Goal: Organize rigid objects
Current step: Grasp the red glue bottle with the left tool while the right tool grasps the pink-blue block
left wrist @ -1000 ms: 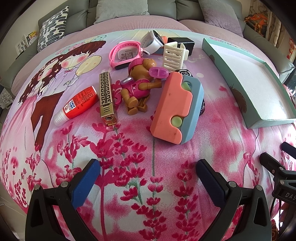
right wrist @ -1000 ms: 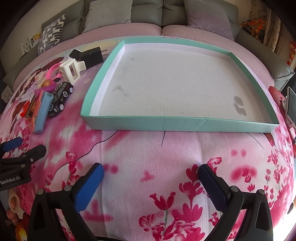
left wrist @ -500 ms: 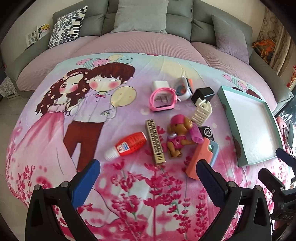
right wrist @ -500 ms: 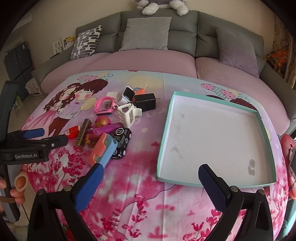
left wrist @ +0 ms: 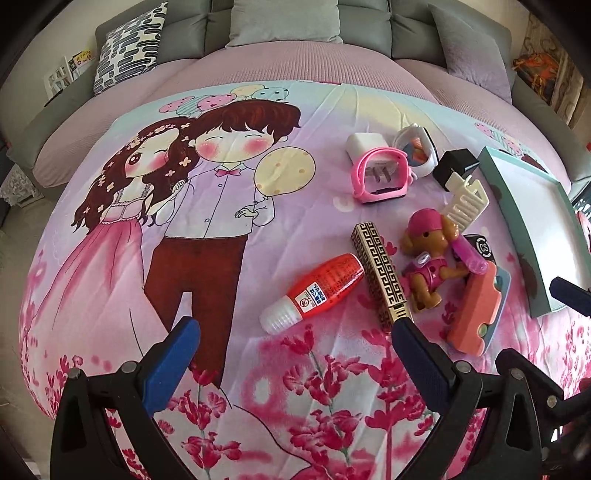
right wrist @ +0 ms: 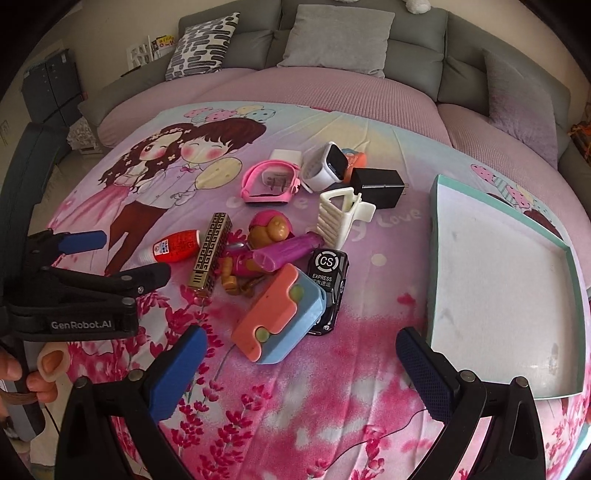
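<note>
A pile of small objects lies on the printed bedspread: a red bottle [left wrist: 320, 288], a gold patterned box [left wrist: 381, 274], a pink toy dog [left wrist: 428, 258], an orange-and-blue block [right wrist: 280, 314], a black toy car [right wrist: 330, 284], a white hair claw [right wrist: 341, 214], a pink watch [right wrist: 269, 182] and a black charger [right wrist: 376, 184]. An empty teal tray [right wrist: 436, 258] lies to their right. My left gripper [left wrist: 295, 360] is open and empty, just short of the bottle. My right gripper [right wrist: 301, 373] is open and empty, near the block.
A white smartwatch [right wrist: 325, 166] and a white adapter [left wrist: 364, 142] lie behind the pile. A grey sofa back with cushions [right wrist: 340, 35] rings the far side of the bed. The left gripper body [right wrist: 85, 291] shows at the right wrist view's left edge.
Both grippers pulled back and up from the bed, then came lower again. The right view swung left from the tray toward the pile. No object moved.
</note>
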Motion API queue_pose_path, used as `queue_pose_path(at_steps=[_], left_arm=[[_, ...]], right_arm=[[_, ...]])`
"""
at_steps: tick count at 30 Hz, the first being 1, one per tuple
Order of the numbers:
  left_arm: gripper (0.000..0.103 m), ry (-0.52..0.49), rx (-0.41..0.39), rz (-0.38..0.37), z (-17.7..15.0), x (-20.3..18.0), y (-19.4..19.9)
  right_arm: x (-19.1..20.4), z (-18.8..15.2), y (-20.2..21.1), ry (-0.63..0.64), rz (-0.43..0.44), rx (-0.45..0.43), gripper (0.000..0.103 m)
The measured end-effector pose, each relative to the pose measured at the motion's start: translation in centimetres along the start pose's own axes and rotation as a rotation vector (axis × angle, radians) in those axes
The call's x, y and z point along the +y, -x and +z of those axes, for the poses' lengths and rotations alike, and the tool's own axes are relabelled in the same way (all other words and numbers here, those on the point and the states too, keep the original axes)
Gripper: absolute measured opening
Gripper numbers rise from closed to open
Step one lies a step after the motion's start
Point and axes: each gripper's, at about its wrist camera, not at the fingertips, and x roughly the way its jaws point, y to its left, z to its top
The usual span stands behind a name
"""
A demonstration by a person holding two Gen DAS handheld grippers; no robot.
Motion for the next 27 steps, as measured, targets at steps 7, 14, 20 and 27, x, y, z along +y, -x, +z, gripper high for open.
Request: queue_pose_path(at_steps=[7,14,20,27], left_arm=[[0.097,-0.062,0.014,0.032,0.9,-0.5,-2.3],[0.079,-0.068,0.029,-0.001,1.2,-0.4,-3.5],[0.052,-0.083,0.025,-0.038,1.6,-1.0,-3.2],[0.033,-0.067,0.013,-0.054,1.4,-1.0,-2.7]], right_arm=[[1.3,0.6,-1.8,0.017,-0.024,0.037,0.101],[2.1,0.9,-3.0,0.032,-0.062,0.075,0.081],[2.0,0.9,-3.0,0.021,-0.054,0.082,0.061],[1.3,0.7,-2.5,0.011,-0.043,0.075,0.049]])
